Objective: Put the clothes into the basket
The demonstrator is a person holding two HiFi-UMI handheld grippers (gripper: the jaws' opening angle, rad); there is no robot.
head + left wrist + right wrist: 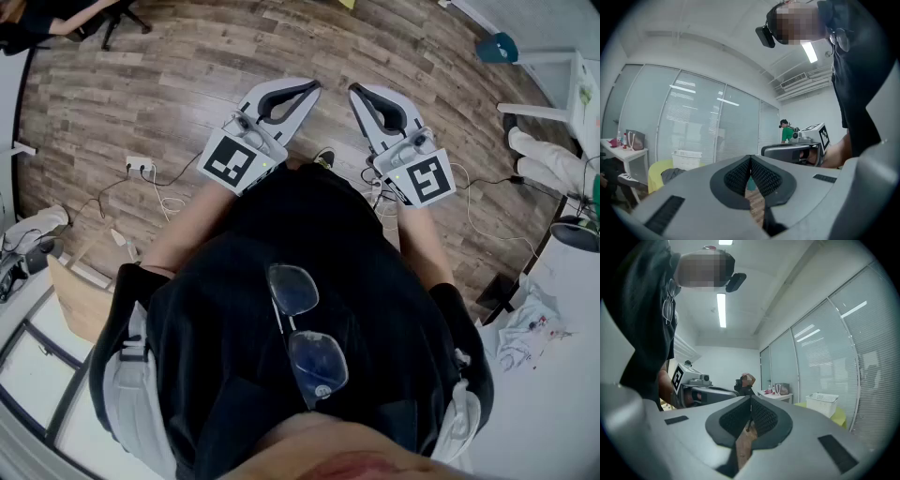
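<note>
Both grippers are held level in front of the person's body, over the wooden floor. In the head view my left gripper (315, 86) and right gripper (354, 91) point forward side by side, each shut with nothing between the jaws. The left gripper view shows its jaws (750, 160) pressed together, and past them a white basket (686, 159) on a yellow surface (655, 174) beside a dark garment (672, 174). In the right gripper view the pads (751, 400) also meet, and the same white basket (822, 404) stands far off at the right by the glass wall.
A power strip with cables (139, 167) lies on the floor to the left. A white table (553, 403) with crumpled paper is at the right. A person in green (786, 131) stands far off. A small table with bottles and a bag (776, 391) stands by the glass wall.
</note>
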